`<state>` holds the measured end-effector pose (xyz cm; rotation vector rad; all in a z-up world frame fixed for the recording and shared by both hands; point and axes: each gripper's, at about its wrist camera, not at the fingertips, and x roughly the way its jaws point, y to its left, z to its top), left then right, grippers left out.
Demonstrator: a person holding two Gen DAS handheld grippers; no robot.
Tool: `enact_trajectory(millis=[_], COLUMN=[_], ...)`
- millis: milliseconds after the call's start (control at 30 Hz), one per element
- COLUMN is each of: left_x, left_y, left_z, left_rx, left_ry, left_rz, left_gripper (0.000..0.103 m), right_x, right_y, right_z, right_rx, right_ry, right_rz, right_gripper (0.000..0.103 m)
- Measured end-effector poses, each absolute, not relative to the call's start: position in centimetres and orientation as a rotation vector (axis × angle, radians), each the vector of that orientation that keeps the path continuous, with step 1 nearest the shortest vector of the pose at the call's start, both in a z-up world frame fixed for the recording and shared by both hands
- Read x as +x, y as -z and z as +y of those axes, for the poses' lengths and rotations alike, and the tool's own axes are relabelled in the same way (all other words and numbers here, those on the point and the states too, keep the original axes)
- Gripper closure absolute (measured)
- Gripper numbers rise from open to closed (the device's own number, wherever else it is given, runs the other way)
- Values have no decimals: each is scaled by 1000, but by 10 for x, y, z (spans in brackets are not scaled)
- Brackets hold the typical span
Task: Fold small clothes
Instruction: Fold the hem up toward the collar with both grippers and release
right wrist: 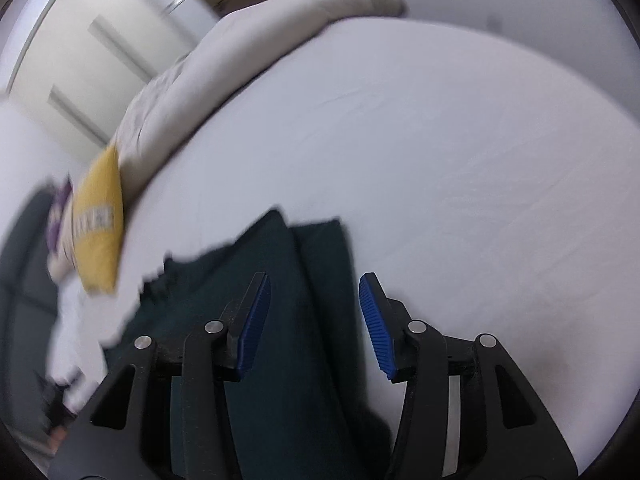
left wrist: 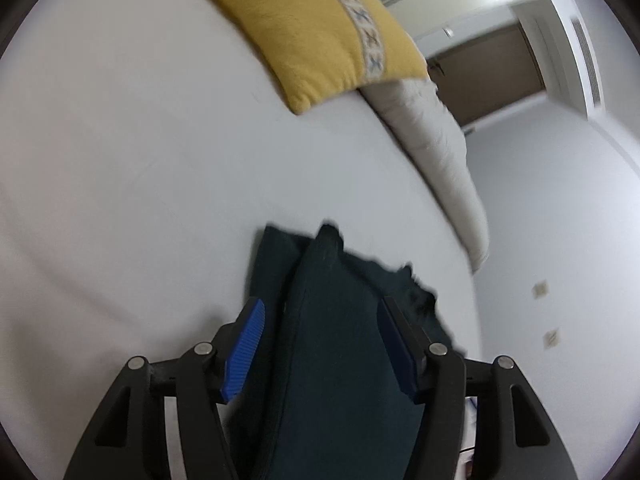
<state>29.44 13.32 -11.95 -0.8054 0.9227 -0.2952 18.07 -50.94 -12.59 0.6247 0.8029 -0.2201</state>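
Note:
A dark teal garment (left wrist: 332, 360) lies folded on the white bed sheet (left wrist: 140, 200), with a raised fold running away from me. My left gripper (left wrist: 320, 308) is open and straddles that fold; its blue pads (left wrist: 244, 344) stand apart from the cloth. In the right wrist view the same garment (right wrist: 288, 360) lies under my right gripper (right wrist: 315, 280), which is also open. Its left pad (right wrist: 256, 320) is over the cloth and its right pad hangs past the garment's right edge, over bare sheet (right wrist: 440, 160). Neither gripper holds anything. The picture is motion-blurred.
A yellow cushion (left wrist: 312, 32) with a patterned band lies further up the bed, seen also as the cushion (right wrist: 100, 232) at the left. A cream duvet (left wrist: 436, 152) is bunched along the bed's edge. Beyond are a grey wall (left wrist: 560, 240) and a brown door.

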Motion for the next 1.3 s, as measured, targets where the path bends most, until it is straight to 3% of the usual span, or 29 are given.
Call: enact_trajectory(millis=[133,200,267,333,433,533,767,1100,1133,1167,1233,1300], left_x=[265,254,245,239,232,230,228,223,221,219,220,228], left_y=[128,130,131,136,139,140,143,132,122,115,99,89], left_z=[116,109,103,102,106,107,93,88,88,86,76,58], left_rx=[-695,-632,-568,-546,-556,-539,-480,-427,-408,-385,-326,-263], left_ry=[280,260,239,229,219,219,215,155,141,139,150,172], left_rz=[943,935,930,937,934,936,947,933,899,873,823,798], left_gripper=[42,42,42,42,42,42,42,42,42,42,42,42], right_x=[154,150,139,132,124,110,94,84,84,84,79,78], right_y=[133,138,142,144,143,144,138,152,150,145,126,104], right_z=[-478,-462,-454,-450,-451,-463,-472,-480,-478,-477,-474,-465], right_rx=[414,325,275,268,258,270,316,367,366,365,348,332], right_ry=[232,246,259,248,260,250,270,288,297,314,364,362], right_rz=[873,893,893,895,881,884,849,841,855,861,827,755], right_gripper=[58,61,71,81,81,93,98,98,96,85,76,75])
